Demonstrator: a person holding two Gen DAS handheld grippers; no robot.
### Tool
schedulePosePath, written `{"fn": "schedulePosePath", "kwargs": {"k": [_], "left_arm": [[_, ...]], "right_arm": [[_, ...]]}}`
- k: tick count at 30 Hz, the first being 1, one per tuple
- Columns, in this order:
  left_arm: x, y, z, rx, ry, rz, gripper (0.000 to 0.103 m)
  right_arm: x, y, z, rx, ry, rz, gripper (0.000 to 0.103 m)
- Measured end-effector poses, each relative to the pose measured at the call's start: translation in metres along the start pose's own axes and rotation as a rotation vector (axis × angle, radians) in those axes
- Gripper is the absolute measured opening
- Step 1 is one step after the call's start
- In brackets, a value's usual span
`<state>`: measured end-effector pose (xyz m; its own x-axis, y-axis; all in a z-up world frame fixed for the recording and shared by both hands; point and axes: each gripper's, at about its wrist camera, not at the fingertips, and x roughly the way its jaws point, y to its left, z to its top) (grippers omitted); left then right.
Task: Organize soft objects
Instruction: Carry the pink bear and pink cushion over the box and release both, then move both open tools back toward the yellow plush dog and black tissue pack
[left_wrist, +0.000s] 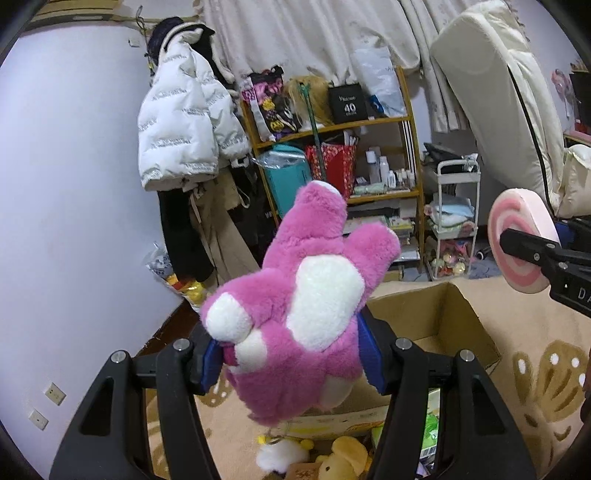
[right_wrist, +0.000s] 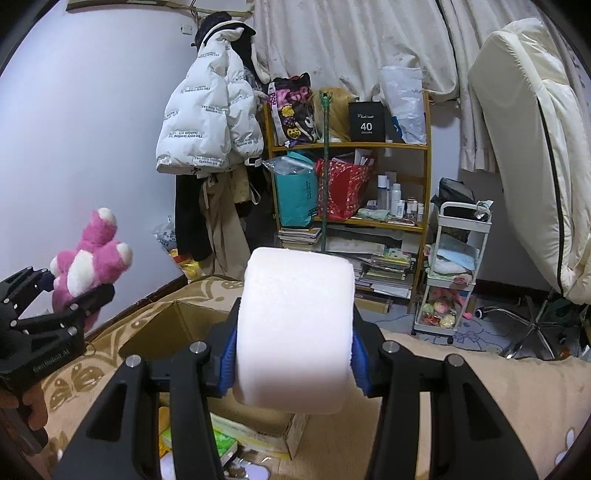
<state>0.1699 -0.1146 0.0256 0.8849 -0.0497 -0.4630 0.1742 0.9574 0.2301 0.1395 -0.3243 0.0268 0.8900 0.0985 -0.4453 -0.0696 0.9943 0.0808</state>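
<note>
My left gripper (left_wrist: 291, 354) is shut on a pink and white plush bear (left_wrist: 303, 295) and holds it in the air above an open cardboard box (left_wrist: 436, 314). The bear also shows at the left of the right wrist view (right_wrist: 90, 266). My right gripper (right_wrist: 293, 350) is shut on a round pink swirl cushion (right_wrist: 295, 328), seen edge-on with its pale rim facing me. The cushion's swirl face shows at the right of the left wrist view (left_wrist: 517, 240). The box lies below both grippers (right_wrist: 177, 325).
Several small plush toys (left_wrist: 332, 458) lie on the beige patterned carpet (left_wrist: 535, 369) near the box. A wooden shelf (right_wrist: 351, 184), a white trolley (right_wrist: 454, 273), hanging coats (right_wrist: 207, 122) and a leaning mattress (right_wrist: 535, 147) stand behind.
</note>
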Motion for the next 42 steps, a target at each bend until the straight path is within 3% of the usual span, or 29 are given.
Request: {"fn": "schedulePosePath", "kwargs": {"k": [8, 16, 20, 24, 28, 30, 32, 36, 38, 42], "left_arm": [[0.040, -0.009, -0.014, -0.023, 0.102, -0.039, 0.060], [0.059, 0.000, -0.033, -0.045, 0.174, -0.059, 0.062], [0.058, 0.005, -0.041, -0.070, 0.182, -0.065, 0.062], [0.058, 0.005, -0.046, -0.065, 0.191, -0.067, 0.069], [0.057, 0.007, -0.049, -0.060, 0.199, -0.071, 0.073], [0.056, 0.009, -0.049, -0.069, 0.195, -0.073, 0.082], [0.053, 0.012, -0.047, -0.087, 0.179, -0.077, 0.084], [0.049, 0.015, -0.041, -0.089, 0.185, -0.073, 0.084], [0.045, 0.017, -0.038, -0.090, 0.184, -0.079, 0.084], [0.032, 0.024, -0.035, -0.093, 0.177, -0.075, 0.085]], "right_arm": [[0.032, -0.003, -0.005, -0.014, 0.046, 0.045, 0.052], [0.053, 0.004, -0.020, 0.043, 0.102, 0.158, 0.054], [0.063, 0.012, -0.031, 0.039, 0.145, 0.166, 0.054], [0.064, 0.019, -0.041, 0.020, 0.156, 0.171, 0.055], [0.062, 0.024, -0.044, 0.000, 0.154, 0.170, 0.071], [0.059, 0.025, -0.042, -0.004, 0.143, 0.166, 0.079], [0.056, 0.026, -0.040, -0.005, 0.134, 0.159, 0.087], [0.052, 0.024, -0.036, 0.016, 0.133, 0.155, 0.094], [0.049, 0.024, -0.034, 0.027, 0.145, 0.146, 0.102], [0.039, 0.027, -0.031, 0.014, 0.129, 0.139, 0.103]]}}
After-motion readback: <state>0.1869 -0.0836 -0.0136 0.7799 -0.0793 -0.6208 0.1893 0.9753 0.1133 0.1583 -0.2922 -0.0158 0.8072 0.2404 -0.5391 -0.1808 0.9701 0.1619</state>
